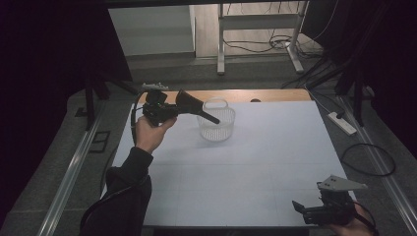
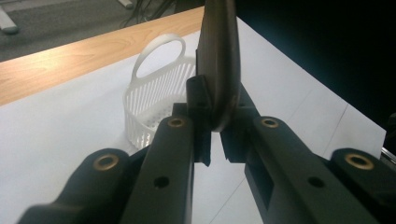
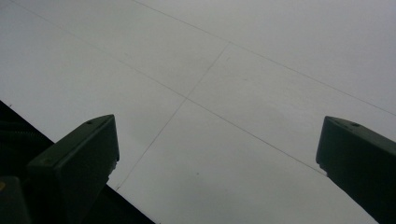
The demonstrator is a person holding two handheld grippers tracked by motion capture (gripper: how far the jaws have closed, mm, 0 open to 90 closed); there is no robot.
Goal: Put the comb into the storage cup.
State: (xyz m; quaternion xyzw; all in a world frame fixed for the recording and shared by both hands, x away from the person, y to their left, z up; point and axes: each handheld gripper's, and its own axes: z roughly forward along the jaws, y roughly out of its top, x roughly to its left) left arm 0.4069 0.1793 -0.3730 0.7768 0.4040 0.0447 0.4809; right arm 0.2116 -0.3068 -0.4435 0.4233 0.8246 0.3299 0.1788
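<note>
A white slatted plastic basket [image 1: 217,125] with a hoop handle stands at the back middle of the white table [image 1: 255,162]; it also sits just beyond the jaws, the basket [image 2: 154,98]. My left gripper [image 1: 199,110] is held above the table beside the basket's left rim, shut on a dark flat utensil [image 1: 213,119] whose end reaches over the basket. Seen edge-on, the dark utensil [image 2: 219,65] rises from between the left gripper [image 2: 215,140] jaws. My right gripper [image 1: 298,206] rests low at the table's front right corner, open; the right gripper [image 3: 217,140] has bare table between its jaws.
A wooden strip [image 1: 265,95] runs along the table's far edge. Beyond it are a metal frame's legs [image 1: 221,54] and cables on the floor. A power strip [image 1: 342,123] lies on the floor to the right.
</note>
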